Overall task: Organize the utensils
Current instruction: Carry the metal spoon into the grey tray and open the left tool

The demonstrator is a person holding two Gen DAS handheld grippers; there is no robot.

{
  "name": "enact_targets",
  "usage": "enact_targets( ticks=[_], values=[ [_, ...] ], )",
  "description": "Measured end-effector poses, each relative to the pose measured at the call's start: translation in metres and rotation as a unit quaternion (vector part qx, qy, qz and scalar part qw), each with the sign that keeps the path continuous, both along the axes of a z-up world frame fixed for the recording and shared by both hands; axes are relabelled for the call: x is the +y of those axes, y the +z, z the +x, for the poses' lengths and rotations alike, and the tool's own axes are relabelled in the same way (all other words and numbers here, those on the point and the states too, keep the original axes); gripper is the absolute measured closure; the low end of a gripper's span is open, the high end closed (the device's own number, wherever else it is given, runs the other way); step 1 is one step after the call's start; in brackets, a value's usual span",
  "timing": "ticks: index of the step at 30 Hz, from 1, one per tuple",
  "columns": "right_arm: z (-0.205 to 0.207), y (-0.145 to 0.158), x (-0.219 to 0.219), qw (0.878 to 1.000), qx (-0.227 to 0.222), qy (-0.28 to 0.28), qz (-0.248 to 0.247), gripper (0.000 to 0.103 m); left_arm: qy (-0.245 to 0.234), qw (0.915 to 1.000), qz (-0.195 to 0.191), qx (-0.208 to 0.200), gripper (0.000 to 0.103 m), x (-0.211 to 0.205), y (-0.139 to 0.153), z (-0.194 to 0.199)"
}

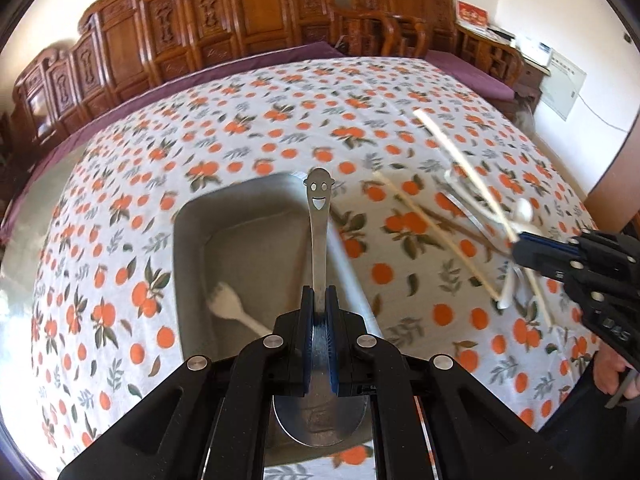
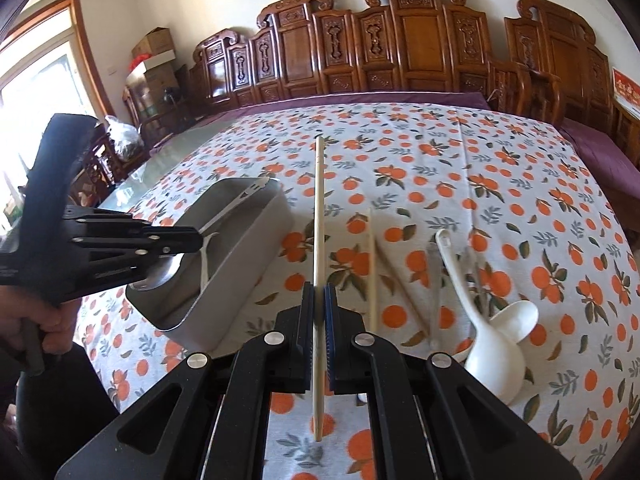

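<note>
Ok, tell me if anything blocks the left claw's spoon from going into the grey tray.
Nothing visible does: the smiley-handled metal spoon already hangs over the open grey rectangular tray, which holds only a white plastic fork.

Carved wooden chairs point(image 2: 412, 40) stand in a row along the white wall point(image 1: 568, 20) at the top of the frame. A bright window point(image 2: 36, 92) is at upper left, with cardboard boxes point(image 2: 156, 56) beside it.

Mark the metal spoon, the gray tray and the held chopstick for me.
metal spoon point(image 1: 318, 216), left wrist view, mid-handle below the smiley face.
gray tray point(image 2: 244, 276), right wrist view, outer side wall.
chopstick point(image 2: 319, 208), right wrist view, shaft ahead of the tongs.
</note>
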State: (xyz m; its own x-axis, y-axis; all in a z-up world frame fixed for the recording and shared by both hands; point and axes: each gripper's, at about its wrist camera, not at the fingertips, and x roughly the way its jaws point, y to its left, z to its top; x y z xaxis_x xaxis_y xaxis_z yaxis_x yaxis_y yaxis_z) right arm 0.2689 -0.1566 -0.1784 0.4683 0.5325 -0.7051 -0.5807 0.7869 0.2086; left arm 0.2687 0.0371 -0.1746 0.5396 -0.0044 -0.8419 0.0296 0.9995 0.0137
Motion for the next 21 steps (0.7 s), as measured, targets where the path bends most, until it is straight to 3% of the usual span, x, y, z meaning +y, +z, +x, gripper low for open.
enact_targets(
  ticks=[9,21],
  values=[
    [0.005,-0.018,0.008,1.0,0.013,0.008,-0.026,0.097,0.035,0.9987,0.005,0.038,0.098,0.029,-0.046,0.007],
    [0.009,-0.027,0.009,0.999,0.019,0.001,-0.039,0.097,0.031,0.999,0.013,0.029,0.098,0.029,-0.042,0.006]
  ],
)
